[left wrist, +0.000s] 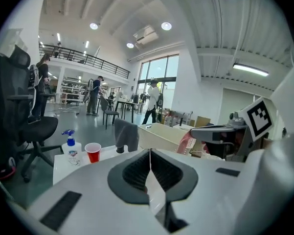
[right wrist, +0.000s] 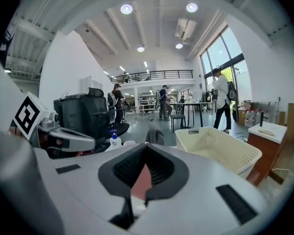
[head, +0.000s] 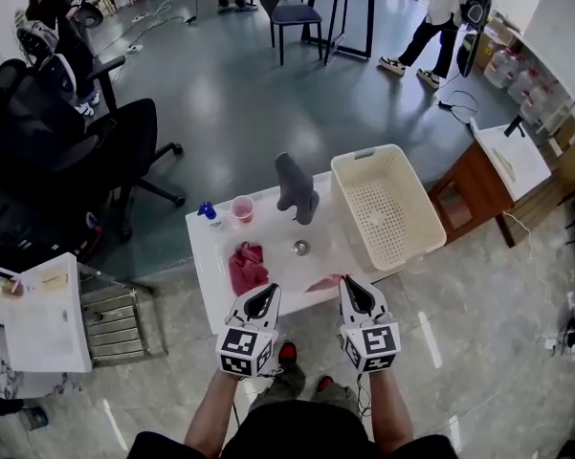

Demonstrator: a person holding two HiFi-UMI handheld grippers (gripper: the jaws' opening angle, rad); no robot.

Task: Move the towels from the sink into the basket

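Observation:
A white sink top [head: 285, 271] with a drain [head: 300, 247] stands in front of me. A grey towel [head: 295, 187] hangs over the tap behind the drain. On the left part lies a crumpled dark red towel [head: 248, 266]. My right gripper [head: 349, 283] is shut on a pink towel [head: 323, 282] at the front edge. In the left gripper view that pink towel [left wrist: 187, 142] hangs below its jaws. My left gripper [head: 271, 290] is shut with nothing in it, just right of the red towel. The cream basket [head: 387, 204] stands at the right.
A blue spray bottle [head: 209, 212] and a pink cup [head: 242, 208] stand at the back left of the top. Black office chairs [head: 96, 151] are to the left and a wooden cabinet [head: 478, 194] to the right. A white cabinet [head: 38, 314] stands at near left. People stand far behind.

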